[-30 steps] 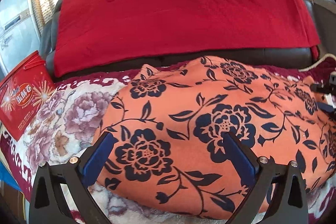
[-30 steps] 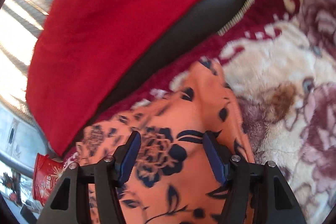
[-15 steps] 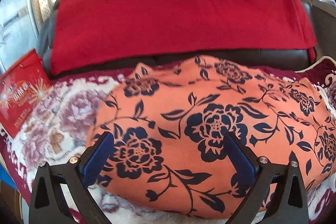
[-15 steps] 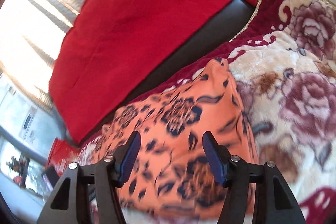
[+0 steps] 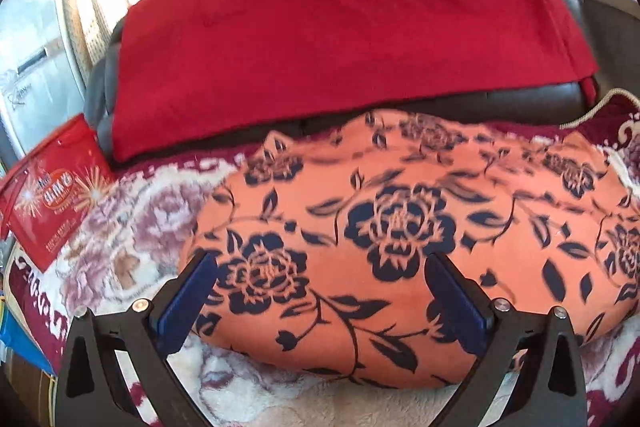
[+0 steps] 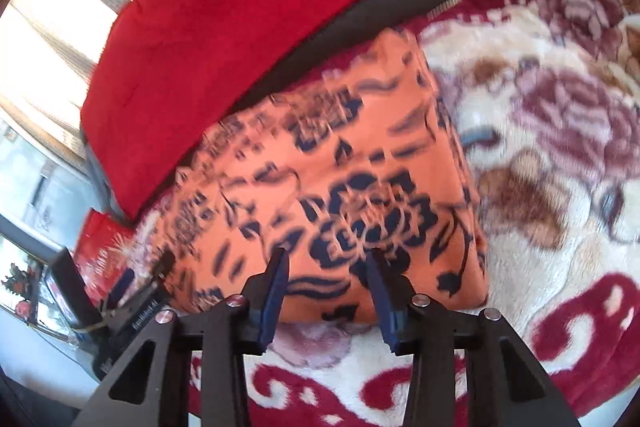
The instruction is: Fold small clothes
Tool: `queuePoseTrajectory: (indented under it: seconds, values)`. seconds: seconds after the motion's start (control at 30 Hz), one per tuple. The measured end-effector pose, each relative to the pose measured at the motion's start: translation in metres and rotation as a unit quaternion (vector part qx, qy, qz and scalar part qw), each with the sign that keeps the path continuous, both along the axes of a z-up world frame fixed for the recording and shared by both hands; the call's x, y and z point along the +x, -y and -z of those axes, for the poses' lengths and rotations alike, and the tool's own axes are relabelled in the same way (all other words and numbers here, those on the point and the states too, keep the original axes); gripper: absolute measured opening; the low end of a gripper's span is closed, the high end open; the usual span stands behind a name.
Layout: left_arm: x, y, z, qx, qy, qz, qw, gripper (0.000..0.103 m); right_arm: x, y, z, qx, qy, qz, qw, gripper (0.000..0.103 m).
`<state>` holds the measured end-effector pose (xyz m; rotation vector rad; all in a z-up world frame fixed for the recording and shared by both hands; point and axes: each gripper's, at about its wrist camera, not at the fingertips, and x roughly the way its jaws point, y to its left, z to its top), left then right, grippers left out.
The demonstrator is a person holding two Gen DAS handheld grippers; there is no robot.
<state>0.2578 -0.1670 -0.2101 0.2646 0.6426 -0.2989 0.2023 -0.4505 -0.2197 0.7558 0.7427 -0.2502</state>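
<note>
An orange garment with dark blue flowers (image 5: pixel 400 211) lies folded into a broad rectangle on the blanket. My left gripper (image 5: pixel 320 261) hovers over its near left part, jaws wide open and empty. In the right wrist view the same garment (image 6: pixel 340 163) fills the middle. My right gripper (image 6: pixel 327 257) sits just above the garment's near edge. Its jaws are closing, with a narrow gap between them and no cloth pinched. The left gripper's black body (image 6: pixel 136 311) shows at the garment's left end.
A cream and maroon floral blanket (image 5: pixel 132 227) (image 6: pixel 560 147) covers the seat. A red cloth (image 5: pixel 340 27) (image 6: pixel 260 7) drapes over the dark sofa back behind. A red printed box (image 5: pixel 52 195) leans at the far left.
My right gripper has drawn back toward the garment's near edge and its jaws have narrowed. The left gripper has shifted slightly and stays wide open. The garment lies as before.
</note>
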Motion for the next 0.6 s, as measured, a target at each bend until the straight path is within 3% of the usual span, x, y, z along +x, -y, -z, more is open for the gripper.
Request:
queuePoseTrajectory:
  seconds: [0.07, 0.13, 0.27, 0.37, 0.6]
  values:
    - [0.0, -0.001, -0.007, -0.001, 0.024, -0.01, 0.9997, 0.103, -0.003, 0.001, -0.007, -0.011, 0.018, 0.004, 1.0, 0.044]
    - [0.004, -0.001, -0.005, -0.001, 0.02, -0.016, 0.9997, 0.103, -0.002, 0.003, -0.005, -0.006, 0.014, 0.006, 1.0, 0.044]
    - [0.025, 0.015, 0.026, 0.042, -0.068, -0.014, 0.9967, 0.103, 0.014, 0.014, 0.02, 0.026, -0.04, 0.015, 0.999, 0.043]
    - [0.023, 0.014, 0.021, 0.034, -0.06, -0.011, 0.9976, 0.103, 0.016, 0.014, 0.017, 0.02, -0.035, 0.008, 0.999, 0.048]
    - [0.011, -0.004, -0.001, 0.005, -0.022, -0.008, 0.9997, 0.103, 0.006, 0.009, 0.008, 0.019, -0.002, 0.018, 1.0, 0.049]
